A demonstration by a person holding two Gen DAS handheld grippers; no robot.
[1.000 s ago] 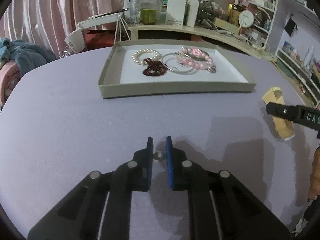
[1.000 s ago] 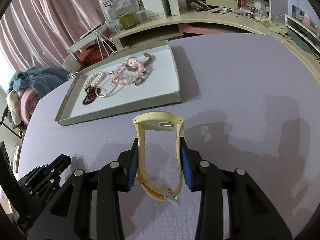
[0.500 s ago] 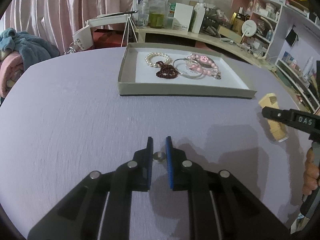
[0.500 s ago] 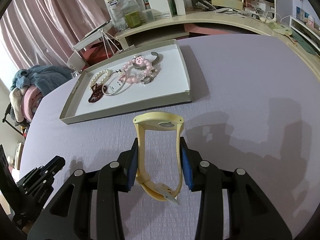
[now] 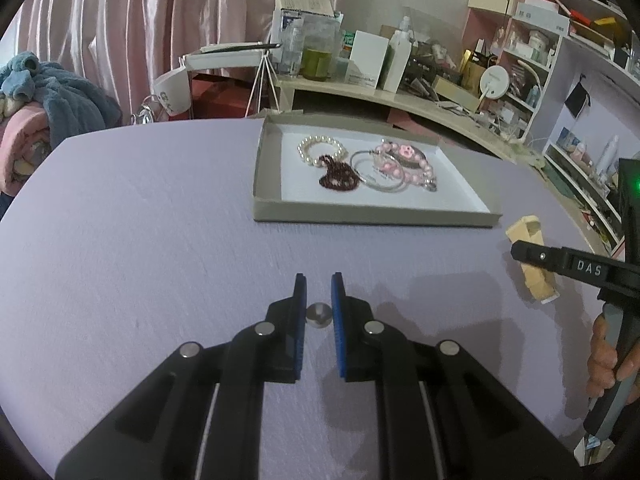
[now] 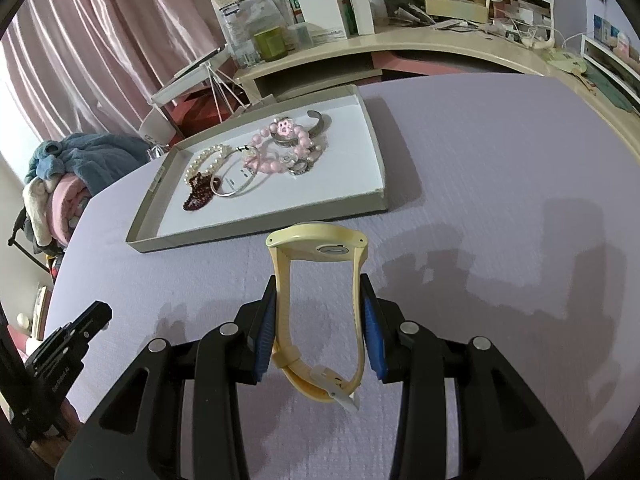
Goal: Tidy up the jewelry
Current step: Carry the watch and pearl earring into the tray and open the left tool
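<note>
My left gripper (image 5: 319, 286) is shut on a small silver ring (image 5: 319, 315), held above the purple table. My right gripper (image 6: 319, 292) is shut on a yellow wristwatch (image 6: 316, 242) by its strap, the face pointing toward the tray. The watch and the right gripper's fingers (image 5: 532, 254) also show at the right of the left wrist view. A shallow grey tray (image 5: 372, 218) with a white floor holds a pearl bracelet (image 5: 320, 150), a dark red bead bracelet (image 5: 338, 176), silver bangles (image 5: 378, 172) and a pink bead bracelet (image 5: 400, 160). The tray (image 6: 260, 232) lies just ahead of the watch.
The purple tablecloth (image 5: 120, 240) covers a round table. A cluttered shelf (image 5: 360, 88) with boxes and bottles stands behind the tray. Blue and pink blankets (image 5: 40, 92) are piled at far left. The left gripper body (image 6: 60, 344) shows at the lower left of the right wrist view.
Both grippers have shifted so the tray sits further right in the left view and nearer in the right view. Both keep their holds on the ring and the watch.
</note>
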